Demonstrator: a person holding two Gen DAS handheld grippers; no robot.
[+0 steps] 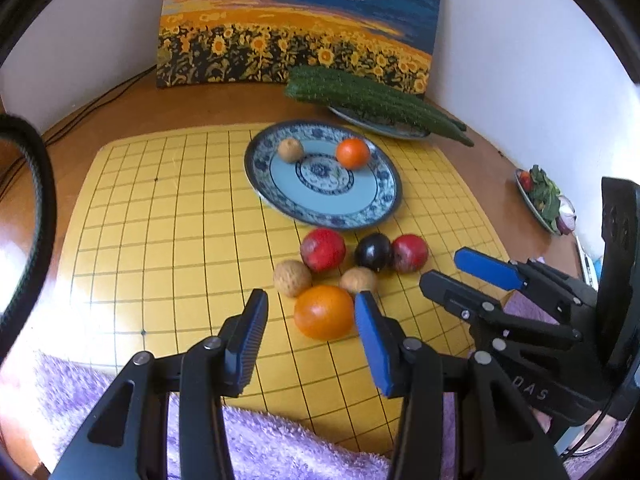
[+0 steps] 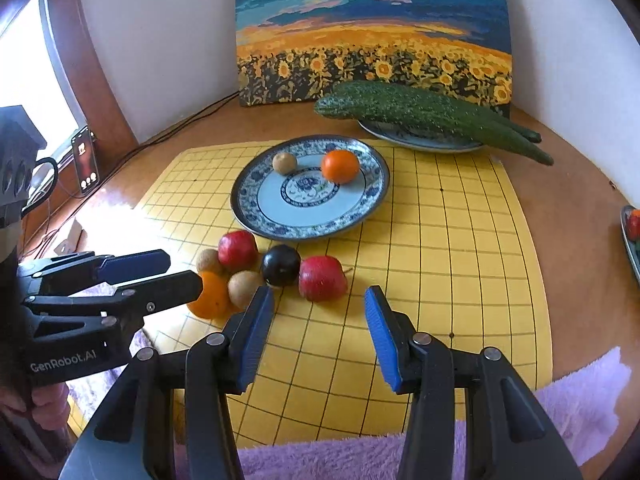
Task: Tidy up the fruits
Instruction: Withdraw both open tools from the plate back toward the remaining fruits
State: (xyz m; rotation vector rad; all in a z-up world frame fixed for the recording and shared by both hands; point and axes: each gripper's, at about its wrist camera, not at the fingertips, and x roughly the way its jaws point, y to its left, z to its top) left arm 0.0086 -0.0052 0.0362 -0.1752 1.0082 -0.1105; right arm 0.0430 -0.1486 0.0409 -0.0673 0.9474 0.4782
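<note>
Each camera sits just behind its own gripper and looks forward and steeply down along the two fingers onto the brown wooden desk (image 1: 132, 108). The left wrist view stands close over the yellow gridded board (image 1: 168, 216), with the right gripper (image 1: 444, 268) entering from its right edge. The right wrist view sees the left gripper (image 2: 180, 272) at its left. Both share the blue-patterned porcelain plate (image 1: 256, 160), the fruit cluster and the sunflower painting (image 1: 296, 20).

Black left claw (image 1: 310, 334) and right claw (image 2: 318, 334), blue ribbed pads, silver rivets.
</note>
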